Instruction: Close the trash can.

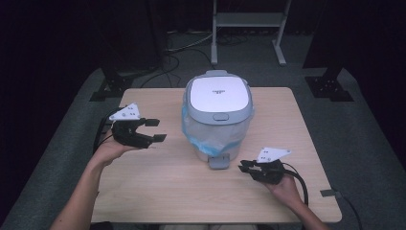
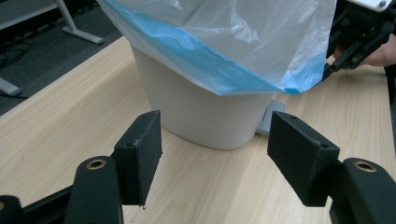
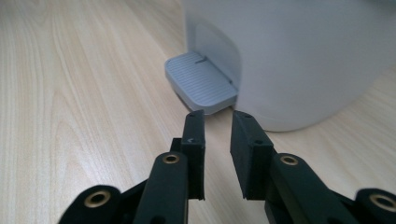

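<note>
White pedal bin point(image 1: 218, 117) standing upright at the middle of a pale wooden worktop point(image 1: 158, 187), lid point(image 1: 219, 99) shut flat on top. Contents hidden under the closed lid. Translucent liner bag with a blue band point(image 1: 203, 135) folded out over the rim and draped down the outer wall, hem hanging loose partway down the body. Grey ribbed foot pedal point(image 1: 219, 162) jutting from the base on the near side, resting low over the wood.

Left gripper point(image 1: 152, 130) held left of the bin, near but apart from it, fingers point(image 2: 140, 156) spread wide with nothing between them. Seen along the left gripper view: bin wall and hanging bag straight ahead.

Right gripper point(image 1: 245, 167) low over the worktop just right of the pedal, tips close to its edge, not touching. Fingers point(image 3: 196, 147) a narrow gap apart, nothing between them, bare wood visible through the gap. In the right gripper view, pedal directly beyond the tips, curved white bin wall rising behind it.

Dark floor, cables and a metal stand point(image 1: 249, 28) beyond the far edge.
</note>
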Demonstrator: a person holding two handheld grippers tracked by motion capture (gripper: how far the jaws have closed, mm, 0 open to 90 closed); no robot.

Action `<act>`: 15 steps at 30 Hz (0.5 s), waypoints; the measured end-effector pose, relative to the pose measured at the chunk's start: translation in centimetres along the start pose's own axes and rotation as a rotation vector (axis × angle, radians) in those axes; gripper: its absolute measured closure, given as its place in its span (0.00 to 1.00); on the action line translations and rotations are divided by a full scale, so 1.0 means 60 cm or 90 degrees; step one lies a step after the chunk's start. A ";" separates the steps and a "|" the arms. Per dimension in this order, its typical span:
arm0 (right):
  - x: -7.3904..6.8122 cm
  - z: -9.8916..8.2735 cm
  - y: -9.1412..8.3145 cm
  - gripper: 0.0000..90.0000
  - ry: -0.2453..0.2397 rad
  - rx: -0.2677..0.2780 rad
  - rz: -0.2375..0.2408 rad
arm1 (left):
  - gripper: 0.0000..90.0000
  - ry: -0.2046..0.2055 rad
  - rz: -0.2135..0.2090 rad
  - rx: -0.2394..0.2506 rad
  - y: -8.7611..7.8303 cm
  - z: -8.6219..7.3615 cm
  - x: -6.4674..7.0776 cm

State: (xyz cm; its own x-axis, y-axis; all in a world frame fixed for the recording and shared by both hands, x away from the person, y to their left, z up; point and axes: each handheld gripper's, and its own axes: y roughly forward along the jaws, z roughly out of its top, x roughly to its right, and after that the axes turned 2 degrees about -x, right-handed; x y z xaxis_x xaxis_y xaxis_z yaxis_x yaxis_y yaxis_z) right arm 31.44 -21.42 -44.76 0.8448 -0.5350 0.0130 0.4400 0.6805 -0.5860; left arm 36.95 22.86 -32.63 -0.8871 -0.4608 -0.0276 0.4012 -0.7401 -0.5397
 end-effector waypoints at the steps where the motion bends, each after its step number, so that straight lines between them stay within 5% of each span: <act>1: 0.003 -0.001 -0.004 0.81 0.004 0.001 -0.001 | 0.38 -0.001 0.002 0.002 0.000 -0.002 0.000; 15: 0.036 -0.025 -0.044 0.70 0.060 0.002 -0.018 | 0.33 -0.005 0.012 -0.011 0.017 -0.029 0.014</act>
State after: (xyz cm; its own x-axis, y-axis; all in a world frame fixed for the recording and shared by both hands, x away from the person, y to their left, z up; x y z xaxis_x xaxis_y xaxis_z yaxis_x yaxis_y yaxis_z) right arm 31.64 -25.13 -44.42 0.7998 -0.5984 -0.0468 0.4639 0.6657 -0.5845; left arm 36.21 22.60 -34.68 -0.8773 -0.4788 -0.0311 0.4141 -0.7228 -0.5532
